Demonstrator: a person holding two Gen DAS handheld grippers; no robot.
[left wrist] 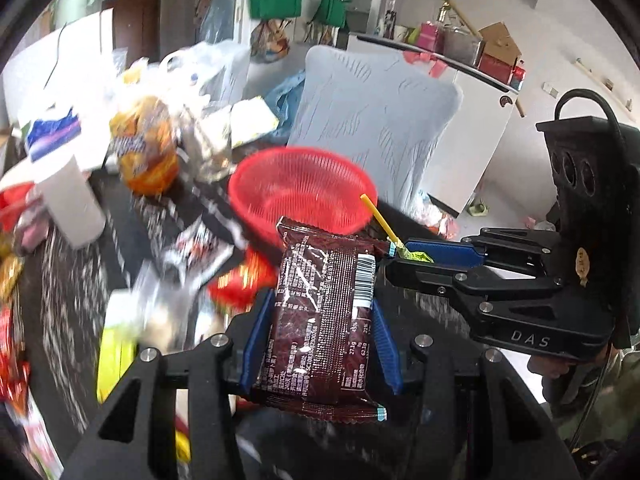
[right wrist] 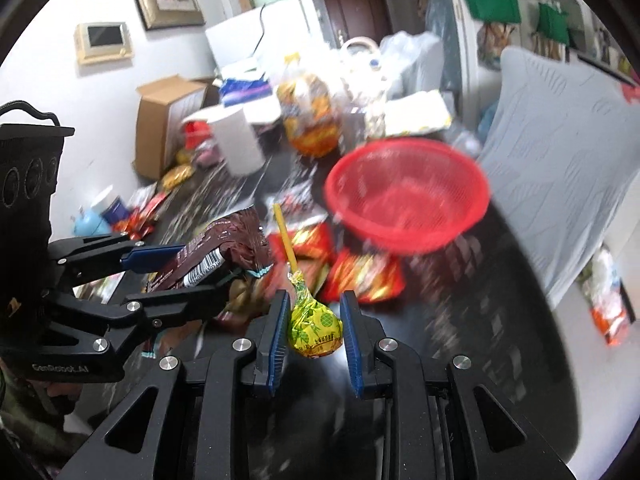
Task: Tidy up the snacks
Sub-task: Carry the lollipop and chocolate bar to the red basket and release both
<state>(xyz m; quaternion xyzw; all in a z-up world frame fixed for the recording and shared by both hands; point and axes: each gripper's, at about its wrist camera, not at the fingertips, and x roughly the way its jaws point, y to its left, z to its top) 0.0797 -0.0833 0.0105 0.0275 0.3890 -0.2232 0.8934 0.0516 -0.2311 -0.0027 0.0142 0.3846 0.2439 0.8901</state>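
Left wrist view: left gripper [left wrist: 320, 322] clamped on a brown packet [left wrist: 324, 316], blue ribbed pads pressing both long edges, jaws only as wide as the packet. Glossy foil, flat and rectangular, white barcode patch near the right edge, crimped ends. Beyond it, red basket [left wrist: 302, 190], round, fine plastic mesh, on a dark speckled table [left wrist: 76, 280]. Only here: right gripper [left wrist: 404, 254] seen from the side, nearly closed on a green-yellow wrapper, a thin yellow stick angling up over the basket rim. White cylinder cup [left wrist: 72, 208] at left, orange bag [left wrist: 146, 148] behind, much of it blurred.

Right wrist view: right gripper [right wrist: 316, 320] pinching a lollipop [right wrist: 314, 326], jaws narrow, left pad against the round head, right pad's contact unclear. Crinkly yellow wrapper with green pineapple print, twisted neck, straight stick pointing away. Only here: left gripper [right wrist: 208, 268] from the side, packet bulging thick between its pads. Basket [right wrist: 408, 196] ahead and to the right, empty inside as far as visible. Red foil packets [right wrist: 362, 276] lying flat on the table just before it. Grey ridged cushion [right wrist: 560, 168] at far right, cardboard box [right wrist: 168, 124] at left.
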